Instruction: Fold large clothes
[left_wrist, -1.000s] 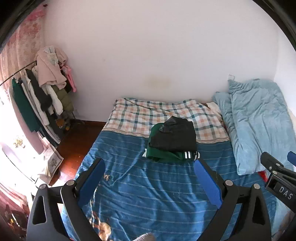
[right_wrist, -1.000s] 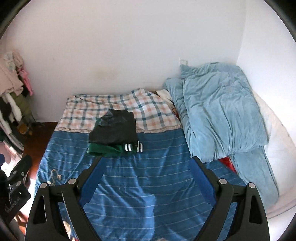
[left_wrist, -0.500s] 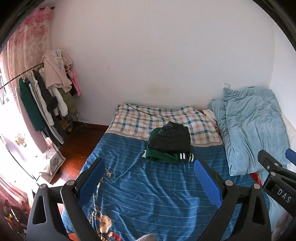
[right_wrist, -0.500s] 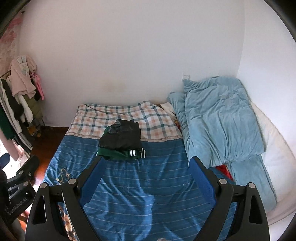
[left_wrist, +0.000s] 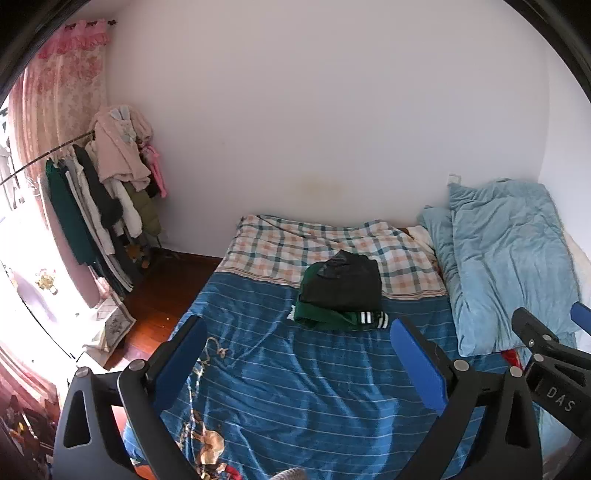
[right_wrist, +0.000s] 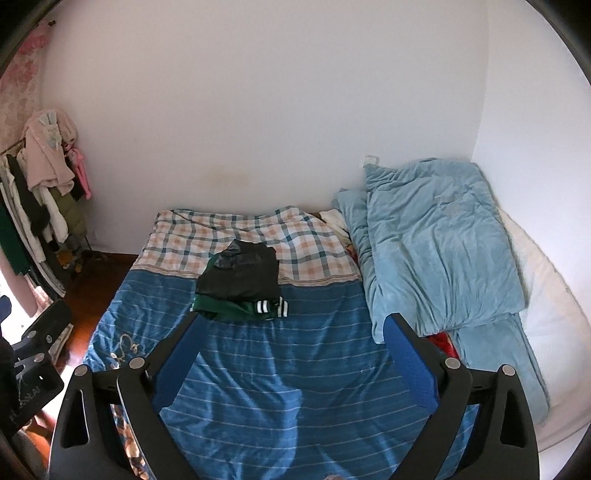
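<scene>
At frame centre the folded pile (left_wrist: 341, 293) sits on the bed (left_wrist: 295, 376), and with our left gripper (left_wrist: 299, 354) and right gripper (right_wrist: 291, 349) both spread, empty and well short, a clumsy reach could topple it.

Right gripper (right_wrist: 291, 332) hangs wide open over the bed (right_wrist: 295, 369); folded clothes (right_wrist: 240, 286) sit mid-bed, pillows (right_wrist: 436, 243) along its right edge.

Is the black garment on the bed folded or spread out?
Folded: the black garment is a compact rectangle stacked on a folded green garment.
</scene>
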